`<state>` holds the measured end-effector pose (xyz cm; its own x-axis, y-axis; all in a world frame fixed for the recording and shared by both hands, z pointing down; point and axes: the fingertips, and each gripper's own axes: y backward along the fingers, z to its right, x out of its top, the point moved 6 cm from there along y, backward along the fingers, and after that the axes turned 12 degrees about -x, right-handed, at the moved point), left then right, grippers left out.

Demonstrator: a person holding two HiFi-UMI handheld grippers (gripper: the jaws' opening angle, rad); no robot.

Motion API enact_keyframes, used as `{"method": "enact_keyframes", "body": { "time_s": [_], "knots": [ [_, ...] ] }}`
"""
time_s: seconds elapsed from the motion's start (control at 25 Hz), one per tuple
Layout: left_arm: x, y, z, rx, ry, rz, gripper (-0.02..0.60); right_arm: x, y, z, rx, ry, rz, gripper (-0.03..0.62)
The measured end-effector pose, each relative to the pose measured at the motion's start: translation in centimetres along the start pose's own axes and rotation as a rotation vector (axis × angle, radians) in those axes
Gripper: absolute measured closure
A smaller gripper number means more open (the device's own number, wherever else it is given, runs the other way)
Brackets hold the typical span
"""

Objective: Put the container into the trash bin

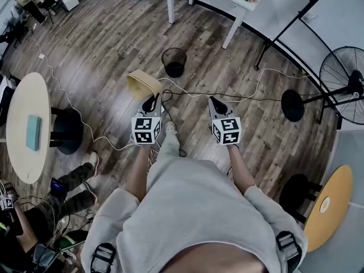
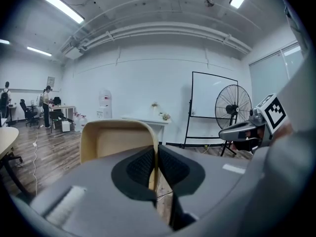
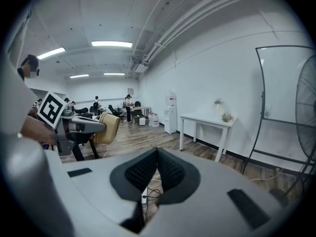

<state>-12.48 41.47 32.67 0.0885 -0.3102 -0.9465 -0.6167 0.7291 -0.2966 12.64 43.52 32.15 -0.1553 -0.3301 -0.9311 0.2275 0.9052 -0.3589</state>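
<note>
Now the container point(image 1: 143, 84) is being pinched by its rim in the left tool point(image 1: 151, 103), ready for the bin point(image 1: 174, 61) at one o'clock; the right tool point(image 1: 216, 104) is being held clenched, empty.

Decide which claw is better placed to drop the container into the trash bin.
Left: the left claw grips the container by its wall, with the trash bin just ahead; the right claw is shut, empty.

The body of the left gripper point(image 2: 157, 163) hides the lower part of the container point(image 2: 116, 139) in that gripper's view. In the head view the right edge cuts off the fan point(image 1: 346, 78), and the trash bin's point(image 1: 184, 56) inside is too dark to read.
</note>
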Motion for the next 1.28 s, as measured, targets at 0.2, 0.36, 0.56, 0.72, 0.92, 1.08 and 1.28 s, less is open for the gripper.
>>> {"method": "enact_keyframes", "body": {
  "time_s": [0.2, 0.36, 0.56, 0.72, 0.92, 1.08, 1.28],
  "knots": [
    [1.7, -2.8, -4.4, -0.009, 0.011, -0.005, 0.549, 2.3, -4.7, -0.2, -0.001, 0.004, -0.019, 0.580],
    [2.9, -4.8, -7.9, -0.014, 0.019, -0.003, 0.549, 4.1, -8.6, -0.6, -0.003, 0.010, -0.026, 0.580],
    [4.0, -7.6, -12.4, -0.021, 0.030, -0.001, 0.549, 5.9, -13.4, -1.0, -0.004, 0.020, -0.038, 0.580],
    [4.9, -9.6, -15.7, -0.027, 0.038, 0.002, 0.549, 7.4, -16.8, -1.3, -0.011, 0.031, -0.044, 0.580],
    [5.8, -12.2, -18.5, -0.037, 0.046, 0.001, 0.549, 8.5, -20.2, -1.2, -0.012, 0.035, -0.055, 0.580],
    [5.9, -13.5, -20.4, -0.050, 0.054, -0.005, 0.549, 9.0, -22.4, -1.6, -0.020, 0.035, -0.063, 0.580],
    [5.7, -14.4, -22.6, -0.064, 0.052, -0.016, 0.549, 9.3, -24.3, -2.2, -0.031, 0.028, -0.065, 0.580]
  ]
}}
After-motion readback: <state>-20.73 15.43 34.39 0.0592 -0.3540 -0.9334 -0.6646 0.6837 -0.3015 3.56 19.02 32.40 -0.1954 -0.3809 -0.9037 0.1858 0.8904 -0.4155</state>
